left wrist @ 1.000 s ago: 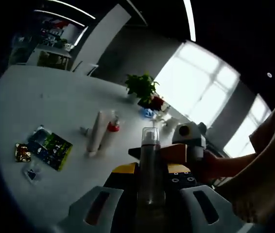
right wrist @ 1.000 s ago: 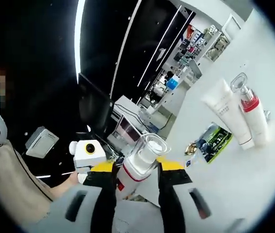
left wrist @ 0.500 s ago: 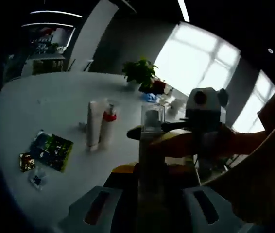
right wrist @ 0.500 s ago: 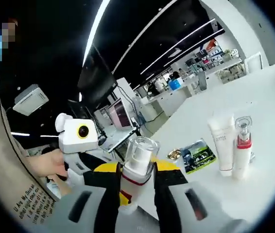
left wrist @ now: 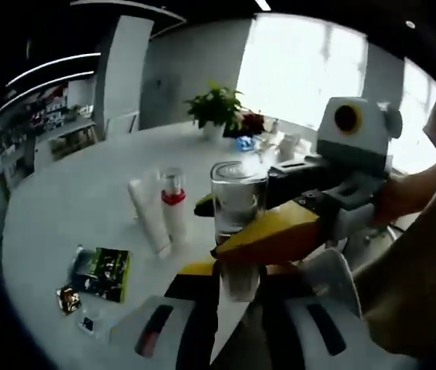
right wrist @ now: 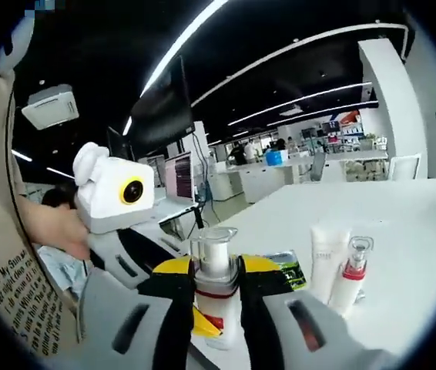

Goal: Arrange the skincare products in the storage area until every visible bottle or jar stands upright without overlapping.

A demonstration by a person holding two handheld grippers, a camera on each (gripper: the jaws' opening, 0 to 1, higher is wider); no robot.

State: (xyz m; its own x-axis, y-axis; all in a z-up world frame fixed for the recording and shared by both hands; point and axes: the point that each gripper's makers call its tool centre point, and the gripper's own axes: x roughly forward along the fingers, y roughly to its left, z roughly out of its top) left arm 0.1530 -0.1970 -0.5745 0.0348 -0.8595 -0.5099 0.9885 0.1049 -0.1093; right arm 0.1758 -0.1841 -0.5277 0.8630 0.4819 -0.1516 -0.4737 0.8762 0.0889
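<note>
The left gripper (left wrist: pixel 237 289) and right gripper (right wrist: pixel 216 308) are both clamping 1 pump bottle (right wrist: pixel 215 289) (clear-capped, likely light and slippery), so gripping its firm body seems safest. Beyond, a tube (right wrist: pixel 326 258) and a red-collared bottle (right wrist: pixel 350 276) are standing on the white table (right wrist: pixel 418 254).

I see a green packet (left wrist: pixel 102 273) lying flat on the white surface (left wrist: pixel 64 208), small sachets (left wrist: pixel 68 297) beside it, a plant (left wrist: pixel 216 108) at the far edge.

Left hand-held gripper (left wrist: pixel 237 287) clamping clear-capped bottle (left wrist: pixel 238 223), white tube (left wrist: pixel 148 227) beside red-collared bottle (left wrist: pixel 174 216), white table (left wrist: pixel 72 208)
</note>
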